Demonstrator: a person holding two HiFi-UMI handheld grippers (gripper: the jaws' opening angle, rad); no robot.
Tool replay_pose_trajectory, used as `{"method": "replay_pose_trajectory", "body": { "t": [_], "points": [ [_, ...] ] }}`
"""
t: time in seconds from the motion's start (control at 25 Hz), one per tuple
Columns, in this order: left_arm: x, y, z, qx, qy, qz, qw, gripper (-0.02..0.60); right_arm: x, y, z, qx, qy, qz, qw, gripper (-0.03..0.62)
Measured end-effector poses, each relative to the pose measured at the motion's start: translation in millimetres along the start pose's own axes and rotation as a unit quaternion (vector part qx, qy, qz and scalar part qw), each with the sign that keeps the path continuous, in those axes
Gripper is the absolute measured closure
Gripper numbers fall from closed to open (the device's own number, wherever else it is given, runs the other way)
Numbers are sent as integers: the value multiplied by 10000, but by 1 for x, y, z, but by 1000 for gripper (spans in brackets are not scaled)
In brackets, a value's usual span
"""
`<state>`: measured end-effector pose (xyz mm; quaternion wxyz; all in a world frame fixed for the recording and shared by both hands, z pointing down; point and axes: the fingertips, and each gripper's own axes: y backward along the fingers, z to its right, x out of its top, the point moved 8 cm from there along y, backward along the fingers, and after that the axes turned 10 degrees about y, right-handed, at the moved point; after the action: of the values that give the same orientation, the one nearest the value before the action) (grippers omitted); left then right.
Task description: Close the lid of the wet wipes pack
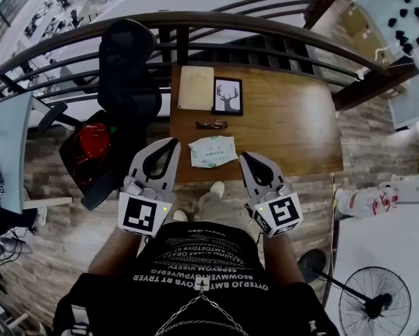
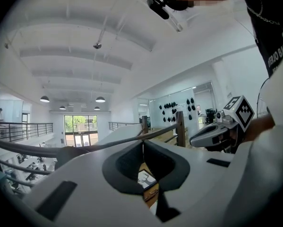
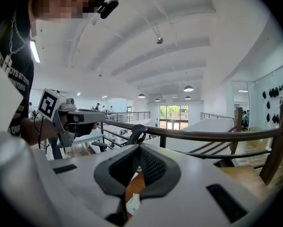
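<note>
At frame centre: wet wipes pack [image 1: 213, 151] between left gripper [image 1: 173, 144] and right gripper [image 1: 246, 157], jaws of both together, holding nothing; an unbraced press may skid it.

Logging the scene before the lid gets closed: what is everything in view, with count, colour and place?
wet wipes pack: one, white and green, table's near edge
table: one, brown wood, centre
framed deer picture: one, black frame, table's far side
board: one, pale, left of the picture
small dark item: one, unidentifiable, behind the pack
office chair: one, black, left of the table
fan: one, black, floor at lower right
left claw: one, white, shut, empty
right claw: one, white, shut, empty
</note>
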<state>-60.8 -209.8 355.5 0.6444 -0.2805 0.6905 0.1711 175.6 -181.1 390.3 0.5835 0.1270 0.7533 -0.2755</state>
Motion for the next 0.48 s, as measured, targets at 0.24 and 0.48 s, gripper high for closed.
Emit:
{"method": "replay_pose_trajectory", "body": {
  "t": [0.24, 0.48],
  "points": [
    [-5, -49, -4, 130, 47, -151, 9998, 552, -5, -33, 37, 347, 58, -32, 9994, 580],
    [-6, -88, -3, 224, 38, -187, 9996, 552, -4, -55, 72, 592, 5, 80, 9982, 580]
  ]
}}
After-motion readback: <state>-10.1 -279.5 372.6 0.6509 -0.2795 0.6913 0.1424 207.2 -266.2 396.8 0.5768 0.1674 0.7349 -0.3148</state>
